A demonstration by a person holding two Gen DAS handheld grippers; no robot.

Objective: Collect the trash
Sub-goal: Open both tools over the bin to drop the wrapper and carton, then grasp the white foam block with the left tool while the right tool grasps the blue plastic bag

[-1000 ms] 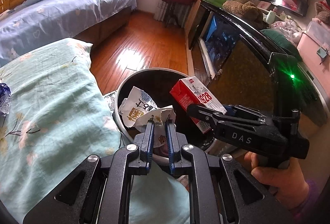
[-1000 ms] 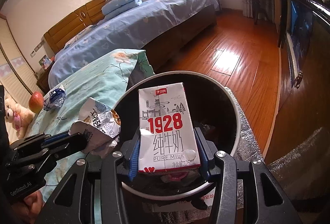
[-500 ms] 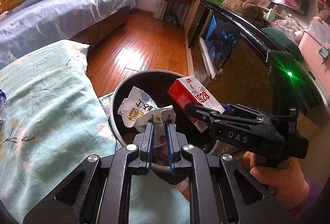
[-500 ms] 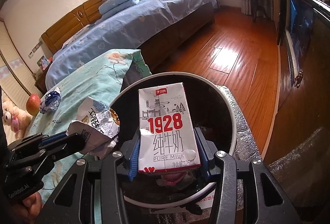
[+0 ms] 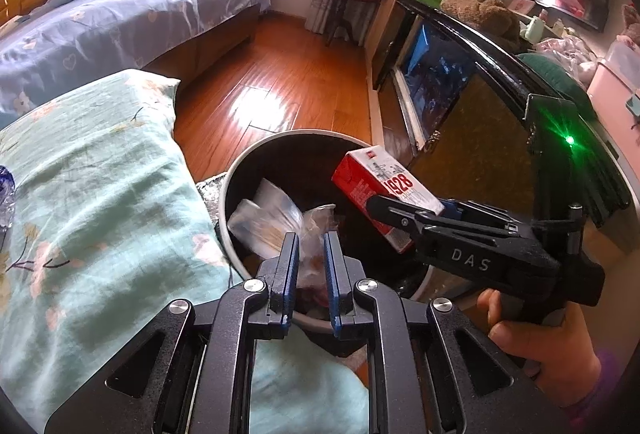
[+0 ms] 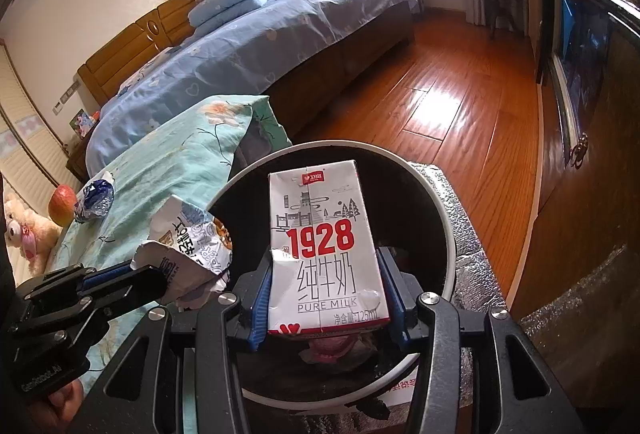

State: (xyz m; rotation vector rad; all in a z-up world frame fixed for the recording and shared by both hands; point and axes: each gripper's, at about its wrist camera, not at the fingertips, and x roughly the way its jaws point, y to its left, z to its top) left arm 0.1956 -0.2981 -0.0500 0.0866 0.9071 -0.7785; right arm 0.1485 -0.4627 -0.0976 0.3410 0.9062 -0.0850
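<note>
Plainly, the writing is on the carton [image 6: 320, 218]: a red "1928", Chinese characters below it, then "PURE MILK" and a small "125mL". It stands upright in the right gripper [image 6: 324, 254], above the open black bin [image 6: 328, 143]. Those jaws have just been opening a little, with the carton between them. The blue pads lie against its two sides, so we read it as held.

We see the left gripper [image 5: 310, 238] at the bin's near edge. Its jaws have just been opening too and now stand a narrow gap apart. The crumpled snack wrapper [image 5: 264, 222] is blurred just beyond the tips, over the bin, with a thin tail showing in the gap. The pads do not seem to press on it.

From the left view we get the carton's red side and "DAS" on the right tool's body. We also see a green light [image 5: 569, 141] and the hand [image 5: 536, 338] on its grip. Only the right view shows the wrapper's black Chinese print and faint "GenRobot.AI" lettering on the left tool. On the teal cover [image 6: 192, 162] to the left it shows an apple [image 6: 62, 204], a blue foil wrapper [image 6: 96, 202] and a plush toy [image 6: 28, 230].
</note>
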